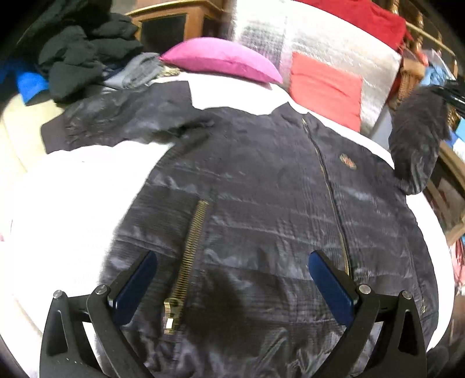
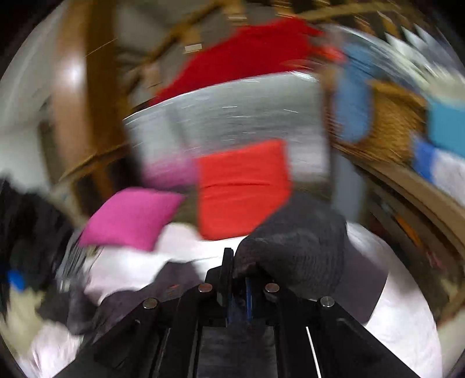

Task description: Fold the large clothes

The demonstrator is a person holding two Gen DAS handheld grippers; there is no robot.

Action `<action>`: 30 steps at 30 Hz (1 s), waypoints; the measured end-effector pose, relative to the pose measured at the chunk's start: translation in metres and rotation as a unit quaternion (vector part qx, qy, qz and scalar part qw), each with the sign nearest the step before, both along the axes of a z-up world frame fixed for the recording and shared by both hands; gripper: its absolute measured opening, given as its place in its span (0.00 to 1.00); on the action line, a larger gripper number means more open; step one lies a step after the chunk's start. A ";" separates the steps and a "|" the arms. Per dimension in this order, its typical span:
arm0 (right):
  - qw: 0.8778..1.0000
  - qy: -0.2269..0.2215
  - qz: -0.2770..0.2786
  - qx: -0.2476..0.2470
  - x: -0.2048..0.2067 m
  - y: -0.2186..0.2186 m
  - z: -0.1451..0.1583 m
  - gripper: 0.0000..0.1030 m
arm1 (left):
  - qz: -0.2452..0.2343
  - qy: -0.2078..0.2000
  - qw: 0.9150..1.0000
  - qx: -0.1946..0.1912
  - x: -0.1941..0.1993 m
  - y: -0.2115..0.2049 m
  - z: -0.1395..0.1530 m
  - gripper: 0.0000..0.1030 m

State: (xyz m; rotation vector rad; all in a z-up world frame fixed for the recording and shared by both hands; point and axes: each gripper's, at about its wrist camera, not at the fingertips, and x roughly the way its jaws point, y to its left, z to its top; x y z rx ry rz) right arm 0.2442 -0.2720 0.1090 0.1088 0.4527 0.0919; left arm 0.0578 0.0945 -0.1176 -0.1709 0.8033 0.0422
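A dark quilted jacket (image 1: pixel 261 203) lies front-up on the white bed (image 1: pixel 58 209), its brass front zip (image 1: pixel 328 186) closed and a gold pocket zip (image 1: pixel 189 261) showing. One sleeve (image 1: pixel 122 122) is spread flat to the left. The other sleeve (image 1: pixel 415 145) stands lifted off the bed at the right. My left gripper (image 1: pixel 232 261) hovers open over the jacket's lower front, with nothing between its blue pads (image 1: pixel 136 288). The right wrist view is badly blurred; my right gripper (image 2: pixel 235 261) is shut on the bunched dark sleeve (image 2: pixel 296 247).
A pink cushion (image 1: pixel 221 61) and a grey patchwork pillow with a red square (image 1: pixel 325 87) lie at the head of the bed. A pile of dark clothes (image 1: pixel 78 55) sits far left. A wicker basket (image 2: pixel 392 125) and wooden furniture (image 1: pixel 174 23) stand behind.
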 end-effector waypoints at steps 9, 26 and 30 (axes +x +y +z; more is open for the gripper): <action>0.971 0.180 0.140 0.064 -0.008 0.144 -0.173 1.00 | 0.013 -0.017 1.000 0.006 -0.006 0.018 0.026 1.00; 0.913 0.137 0.034 0.382 -0.059 -0.061 -0.215 1.00 | -0.042 0.029 0.998 -0.044 0.188 -0.037 0.034 1.00; 0.867 0.140 0.029 0.477 -0.073 -0.092 -0.230 1.00 | 0.025 0.081 0.988 -0.127 0.230 -0.013 -0.002 1.00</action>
